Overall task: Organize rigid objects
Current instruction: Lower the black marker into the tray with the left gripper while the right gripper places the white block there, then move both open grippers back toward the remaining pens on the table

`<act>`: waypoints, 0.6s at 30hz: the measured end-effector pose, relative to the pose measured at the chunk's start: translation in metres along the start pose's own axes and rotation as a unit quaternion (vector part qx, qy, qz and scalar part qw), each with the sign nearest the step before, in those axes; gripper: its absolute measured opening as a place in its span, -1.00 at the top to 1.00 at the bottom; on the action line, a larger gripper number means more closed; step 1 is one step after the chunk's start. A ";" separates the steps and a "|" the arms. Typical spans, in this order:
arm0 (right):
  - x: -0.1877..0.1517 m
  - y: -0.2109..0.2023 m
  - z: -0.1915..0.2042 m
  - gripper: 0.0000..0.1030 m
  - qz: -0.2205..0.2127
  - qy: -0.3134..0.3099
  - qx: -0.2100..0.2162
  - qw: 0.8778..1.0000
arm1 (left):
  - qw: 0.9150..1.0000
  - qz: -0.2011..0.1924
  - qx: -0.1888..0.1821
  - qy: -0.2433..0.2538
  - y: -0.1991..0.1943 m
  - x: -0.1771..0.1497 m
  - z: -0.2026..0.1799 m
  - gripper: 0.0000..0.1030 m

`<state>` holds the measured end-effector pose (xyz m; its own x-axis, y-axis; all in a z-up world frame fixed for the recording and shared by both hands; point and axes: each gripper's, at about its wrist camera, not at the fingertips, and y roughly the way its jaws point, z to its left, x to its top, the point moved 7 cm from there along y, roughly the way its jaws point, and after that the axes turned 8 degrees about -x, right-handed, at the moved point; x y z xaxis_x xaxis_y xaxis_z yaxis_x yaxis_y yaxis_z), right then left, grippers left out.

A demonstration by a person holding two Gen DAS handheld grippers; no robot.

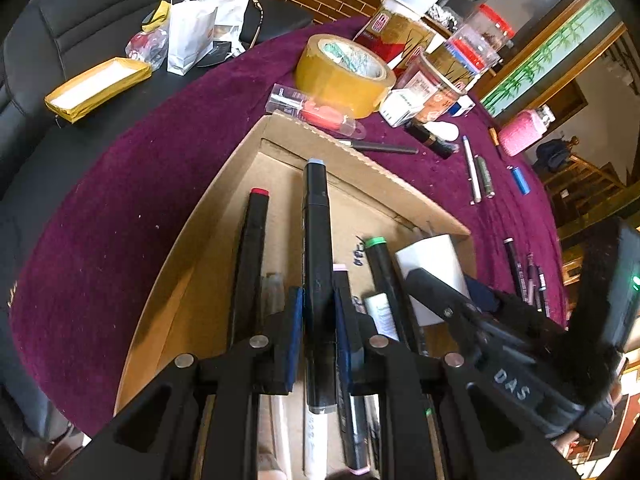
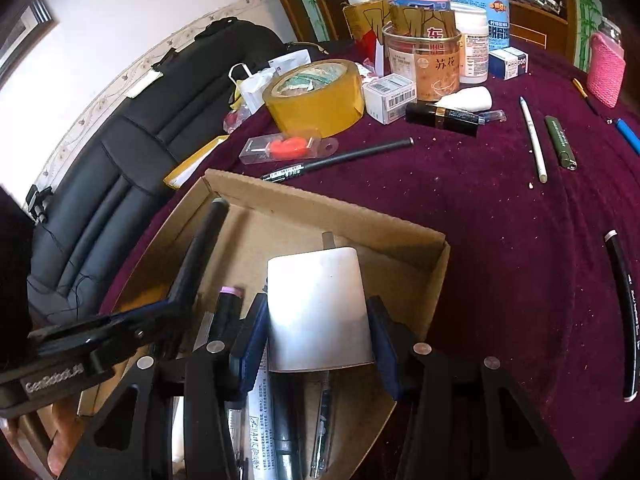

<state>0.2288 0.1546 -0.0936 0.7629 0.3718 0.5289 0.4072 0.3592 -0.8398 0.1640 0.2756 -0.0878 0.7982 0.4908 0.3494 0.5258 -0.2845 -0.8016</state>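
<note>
Presently both tongs are over the cardboard box (image 1: 224, 208), each loaded. The left gripper (image 1: 318, 312) is closed narrowly on a black marker (image 1: 316, 240), which lies lengthwise between the pads with its pale cap pointing to the far wall of the box. The right gripper (image 2: 318, 336) is closed, at a wider setting, on a white block (image 2: 318, 308) held over the near right part of the box; whether the block touches the floor of the box cannot be told. Already in the box are a red-capped marker (image 1: 252, 248), a green-capped marker (image 1: 380, 268) and several pens beneath the grippers. Outward, on the purple cloth (image 2: 480, 220), loose items remain: a black pen (image 2: 344, 158), a white pencil (image 2: 534, 140), a green pen (image 2: 560, 142) and a long black marker (image 2: 624, 312), with a tape roll (image 2: 316, 100) and jars behind. Judgement: the step in hand is placing both held items into the box. The next move calls for lowering the marker parallel to its neighbours, opening the pads, releasing the block clear of the pens, then collecting the loose items.
</note>
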 end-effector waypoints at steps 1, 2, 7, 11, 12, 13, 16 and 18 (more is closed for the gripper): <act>-0.001 0.001 0.000 -0.03 -0.002 -0.004 -0.005 1.000 | 1.000 0.001 0.007 0.001 0.002 0.001 0.001 0.70; -0.001 0.001 0.001 -0.03 -0.004 -0.008 -0.010 1.000 | 1.000 0.002 0.016 0.003 0.003 0.001 0.003 0.70; -0.002 0.001 0.002 -0.04 -0.011 -0.018 -0.022 1.000 | 0.999 0.011 0.031 0.014 0.009 0.003 0.004 0.69; -0.002 0.000 0.001 -0.05 -0.013 -0.014 -0.015 1.000 | 0.999 0.010 0.041 0.020 0.013 0.006 0.001 0.69; -0.002 0.001 0.000 -0.05 -0.014 -0.014 -0.014 1.000 | 0.999 0.009 0.045 0.021 0.013 0.006 0.001 0.69; -0.002 0.000 0.001 -0.05 -0.015 -0.014 -0.015 1.000 | 0.999 0.007 0.048 0.022 0.012 0.006 0.001 0.69; -0.001 0.000 0.001 -0.07 -0.021 -0.010 -0.014 1.000 | 0.999 0.002 0.048 0.022 0.010 0.005 0.002 0.69; -0.002 -0.001 0.001 -0.13 -0.019 -0.004 -0.001 1.000 | 0.999 -0.002 0.047 0.022 0.009 0.005 0.003 0.69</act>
<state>0.2266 0.1543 -0.0935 0.7433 0.3641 0.5612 0.4370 0.3710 -0.8194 0.1717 0.2780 -0.0946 0.8089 0.4551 0.3721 0.5009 -0.2022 -0.8416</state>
